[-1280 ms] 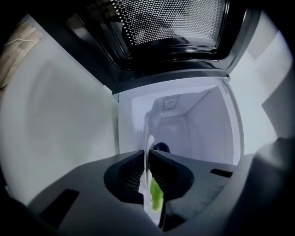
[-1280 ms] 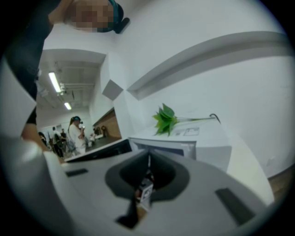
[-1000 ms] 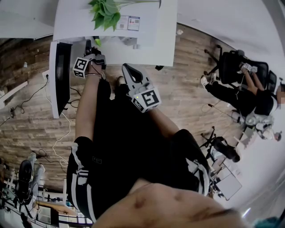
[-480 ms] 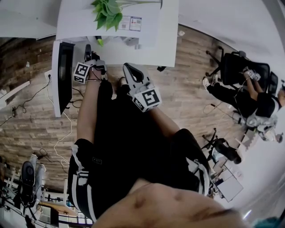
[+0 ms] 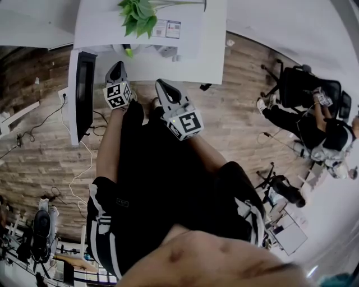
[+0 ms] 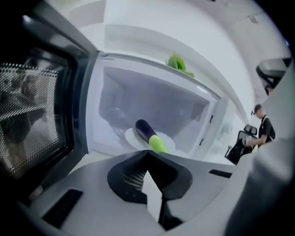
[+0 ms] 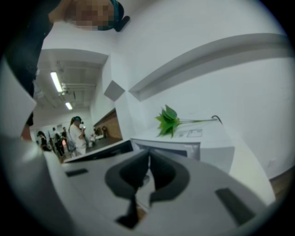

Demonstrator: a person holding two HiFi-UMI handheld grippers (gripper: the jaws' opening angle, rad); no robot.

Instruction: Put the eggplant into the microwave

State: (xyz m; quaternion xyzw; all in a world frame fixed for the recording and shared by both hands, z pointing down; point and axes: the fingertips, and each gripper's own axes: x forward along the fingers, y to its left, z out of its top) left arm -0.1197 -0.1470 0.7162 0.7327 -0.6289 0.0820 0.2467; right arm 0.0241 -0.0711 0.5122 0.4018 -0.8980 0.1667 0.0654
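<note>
Wood-plank flooring runs under a white table (image 5: 188, 63), with loose cables (image 5: 76, 168) trailing across the boards at the far left. On the table stands a white microwave (image 5: 98, 28). Its door (image 5: 83, 95) hangs open to the left, and the mesh window of that door fills the left edge of the left gripper view. A leafy green plant (image 5: 134, 15) lies on top of the oven, beside two stickers (image 5: 165, 28) whose print is too small to read.

The eggplant (image 6: 144, 130), dark purple with a bright green end, lies inside the open cavity on the pale round turntable (image 6: 169, 139), its green end toward the opening. Nothing stands between it and the left gripper (image 6: 147, 153), which is held just outside the opening and aimed at it. That gripper's jaws are pressed together with nothing between them. From the head view the person's left forearm reaches straight forward to it, with the black-and-white marker cube (image 5: 116, 95) facing up.

The right gripper (image 7: 149, 157) is raised nearer the body, to the right of the oven's front and pointing toward it. Its jaws are also closed to a thin slit and empty.

Far right, a person sits in a black office chair (image 5: 297, 84), well apart from the table.
</note>
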